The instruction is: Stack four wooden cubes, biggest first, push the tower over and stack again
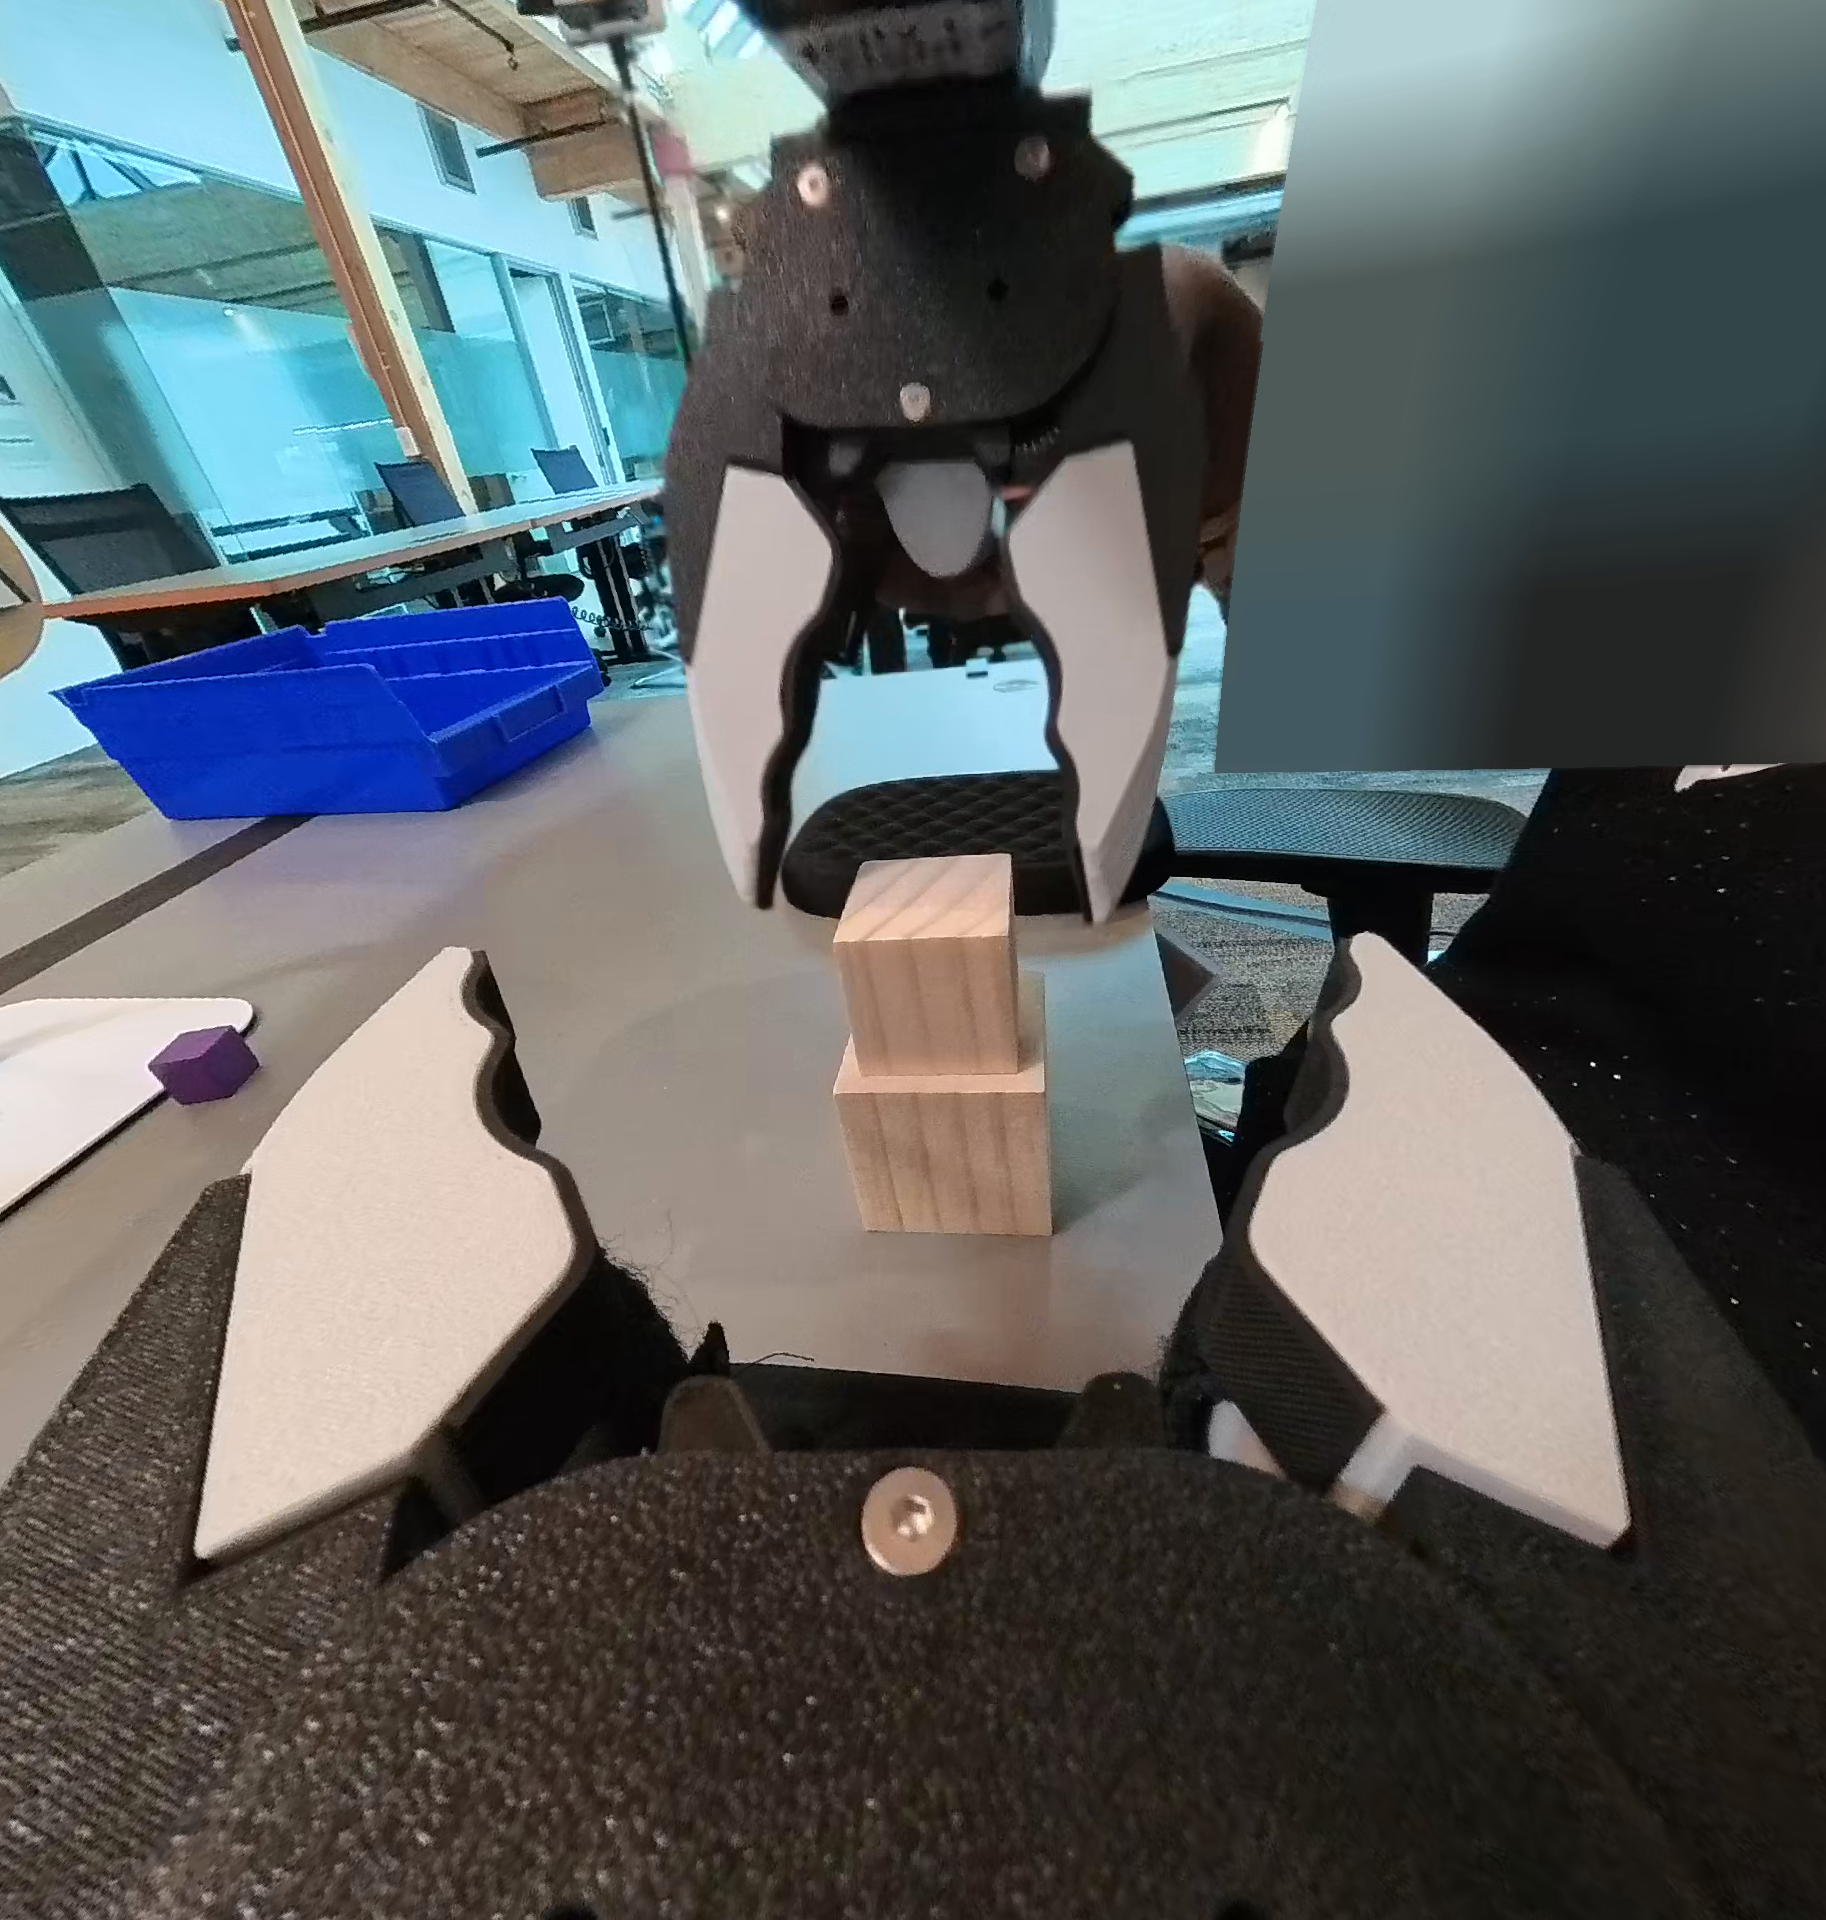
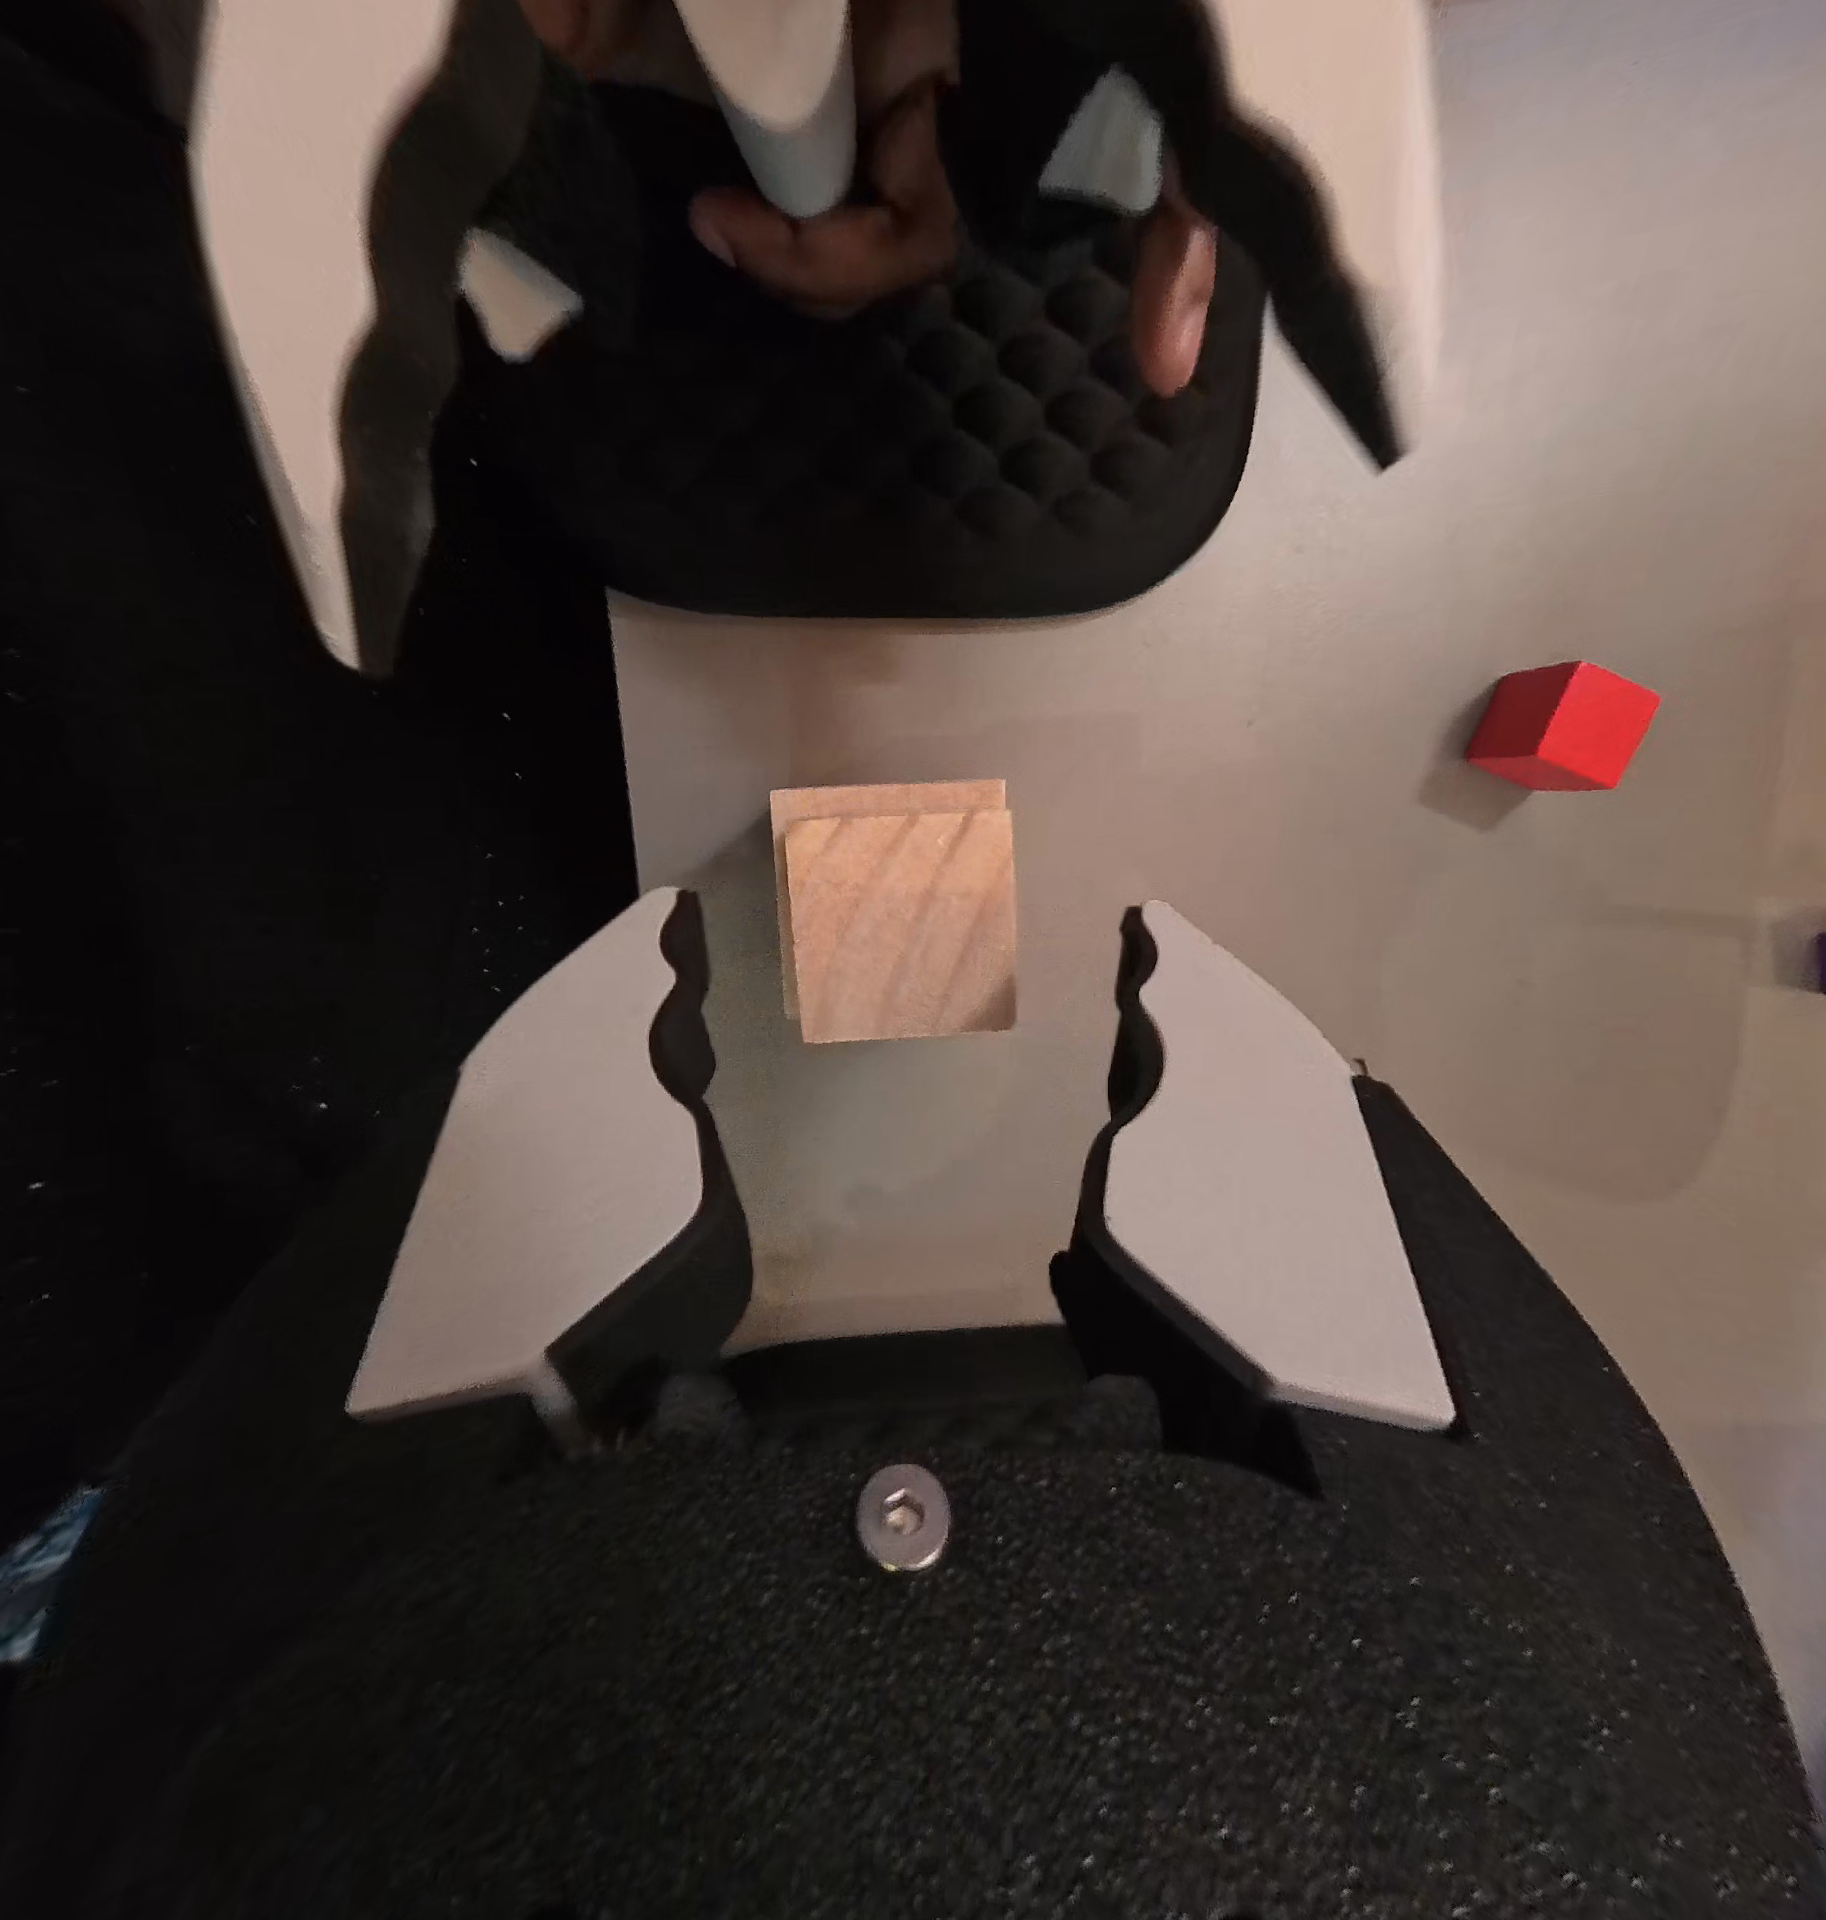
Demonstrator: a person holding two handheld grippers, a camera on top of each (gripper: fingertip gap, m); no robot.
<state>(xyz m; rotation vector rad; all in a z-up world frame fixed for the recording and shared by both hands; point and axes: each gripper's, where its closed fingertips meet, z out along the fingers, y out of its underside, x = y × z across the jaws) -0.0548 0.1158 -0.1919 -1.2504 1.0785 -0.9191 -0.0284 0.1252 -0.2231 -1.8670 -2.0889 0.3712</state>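
Observation:
Two bare wooden cubes stand stacked on the grey table point(image 1: 628, 1039), the upper cube point(image 1: 924, 987) set a little askew on the lower cube point(image 1: 956, 1153). My left gripper point(image 1: 914, 951) is wide open and empty, level with the stack, which stands just beyond its fingertips. My right gripper point(image 1: 930, 906) hangs over the stack with its tips pointing down, open, and with a gap on each side of the upper cube. In the right wrist view the upper cube point(image 2: 898, 925) lies between my right gripper's point(image 2: 909, 909) spread pads without touching them. An edge of the lower cube point(image 2: 888, 795) shows behind it.
A blue bin point(image 1: 348, 717) stands at the far left of the table. A purple cube point(image 1: 202, 1060) lies by a white board point(image 1: 57, 1101). A red cube point(image 2: 1558, 727) lies to the right of the stack. A black office chair point(image 1: 940, 831) stands past the table edge.

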